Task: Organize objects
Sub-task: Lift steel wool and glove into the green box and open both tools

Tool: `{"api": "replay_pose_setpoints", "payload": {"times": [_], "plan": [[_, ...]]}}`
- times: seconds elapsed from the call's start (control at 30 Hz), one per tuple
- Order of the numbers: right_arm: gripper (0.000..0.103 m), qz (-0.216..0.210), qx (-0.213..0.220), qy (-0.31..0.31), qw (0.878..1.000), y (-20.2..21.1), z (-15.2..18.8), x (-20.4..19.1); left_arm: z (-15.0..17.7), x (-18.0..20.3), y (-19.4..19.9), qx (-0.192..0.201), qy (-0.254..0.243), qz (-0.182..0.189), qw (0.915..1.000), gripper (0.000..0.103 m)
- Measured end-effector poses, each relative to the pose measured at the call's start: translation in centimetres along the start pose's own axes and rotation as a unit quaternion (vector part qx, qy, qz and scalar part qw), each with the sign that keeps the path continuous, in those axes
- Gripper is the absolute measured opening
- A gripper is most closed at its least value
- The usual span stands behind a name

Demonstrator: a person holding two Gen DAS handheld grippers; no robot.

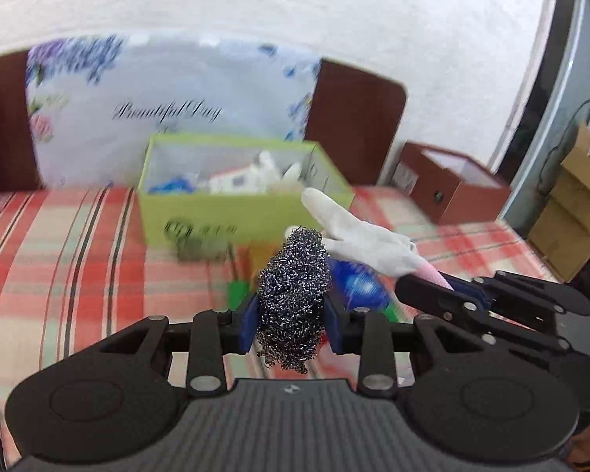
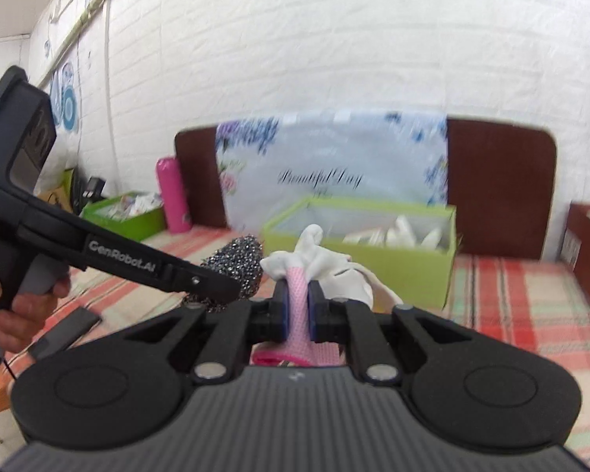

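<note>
The left gripper (image 1: 293, 314) is clamped on a steel scourer (image 1: 295, 295), which stands up between the blue pads at the centre of the left view — squeezed at its middle so the springy wire cannot slip out. The right gripper (image 2: 298, 306) is closed on the pink cuff of a glove (image 2: 326, 271), whose white fingers flop forward above the jaws; pinching the cuff keeps the limp part ahead of the tool, ready to drop. In the left view the glove pokes in from the right, just beside the scourer, so both loads ride close together. Both tools point at the green box (image 1: 240, 192), which sits in the middle of each frame on the checked bedcover (image 1: 78, 244) and already holds white and blue items — judging by that, it is the likely destination. A brown box (image 1: 452, 185) stands at right, a pink bottle (image 2: 173, 196) at left.
</note>
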State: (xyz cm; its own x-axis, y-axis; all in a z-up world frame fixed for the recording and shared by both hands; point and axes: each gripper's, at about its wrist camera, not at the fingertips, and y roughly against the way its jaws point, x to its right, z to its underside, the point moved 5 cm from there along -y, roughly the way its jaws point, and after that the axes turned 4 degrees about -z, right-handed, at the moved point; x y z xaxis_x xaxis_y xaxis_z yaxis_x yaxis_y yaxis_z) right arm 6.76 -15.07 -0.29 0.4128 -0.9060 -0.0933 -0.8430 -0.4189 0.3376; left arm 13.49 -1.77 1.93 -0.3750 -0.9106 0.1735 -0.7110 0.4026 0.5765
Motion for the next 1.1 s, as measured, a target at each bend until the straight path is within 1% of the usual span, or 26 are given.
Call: {"api": "replay_pose_setpoints", "payload": {"times": [0.07,0.2,0.37,0.53,0.63,0.73,0.77,0.8,0.83,0.87,0.9,0.93,0.97,1.0,1.1], "plan": [[0.009,0.013,0.016,0.009,1.000,-0.4,-1.7,1.1,-2.2,0.6,-0.3,0.013,-0.002,0.008,0.9999,0.036],[0.009,0.041,0.038,0.028,0.998,-2.4,-4.8,3.5,-6.5,1.0,-2.3,0.036,0.002,-0.004,0.9993,0.036],[0.009,0.063,0.044,0.030,0.997,-6.2,-6.8,6.4,-10.8,-0.2,-6.9,0.034,0.036,-0.014,0.9987,0.036],[0.009,0.078,0.027,0.044,0.996,-11.5,-7.0,8.9,-13.1,-1.9,-12.5,0.024,0.042,-0.055,0.9973,0.036],[0.009,0.078,0.008,0.043,0.996,-14.6,-6.5,10.7,-13.4,-3.1,-15.6,0.006,0.057,-0.056,0.9968,0.036],[0.010,0.075,-0.015,0.041,0.996,-17.6,-5.5,11.8,-13.2,-3.9,-17.9,-0.001,0.055,-0.060,0.9967,0.037],[0.012,0.073,-0.028,0.041,0.996,-18.7,-5.1,12.1,-13.1,-4.2,-18.6,-0.002,0.056,-0.059,0.9967,0.038],[0.024,0.068,-0.047,0.040,0.996,-19.9,-4.5,12.5,-12.9,-4.5,-19.0,0.000,0.059,-0.060,0.9964,0.047],[0.034,0.065,-0.066,0.037,0.995,-20.9,-3.9,12.7,-12.7,-4.8,-19.3,0.002,0.063,-0.062,0.9961,0.055],[0.052,0.071,-0.074,0.036,0.994,-21.6,-3.3,12.9,-12.4,-5.2,-19.4,0.005,0.067,-0.070,0.9953,0.067],[0.059,0.079,-0.078,0.040,0.993,-21.9,-3.0,13.0,-12.2,-5.5,-19.3,0.011,0.068,-0.079,0.9945,0.071],[0.060,0.086,-0.080,0.044,0.992,-21.9,-2.6,13.0,-12.0,-5.8,-19.2,0.015,0.066,-0.084,0.9942,0.072],[0.063,0.088,-0.082,0.044,0.992,-22.0,-2.4,13.0,-11.8,-6.0,-19.2,0.016,0.064,-0.084,0.9942,0.072],[0.067,0.088,-0.083,0.041,0.992,-21.9,-2.3,13.1,-11.7,-6.3,-19.3,0.012,0.065,-0.088,0.9939,0.073],[0.073,0.095,-0.082,0.030,0.992,-21.5,-2.5,13.3,-11.5,-6.9,-19.0,0.001,0.073,-0.097,0.9926,0.073]]}}
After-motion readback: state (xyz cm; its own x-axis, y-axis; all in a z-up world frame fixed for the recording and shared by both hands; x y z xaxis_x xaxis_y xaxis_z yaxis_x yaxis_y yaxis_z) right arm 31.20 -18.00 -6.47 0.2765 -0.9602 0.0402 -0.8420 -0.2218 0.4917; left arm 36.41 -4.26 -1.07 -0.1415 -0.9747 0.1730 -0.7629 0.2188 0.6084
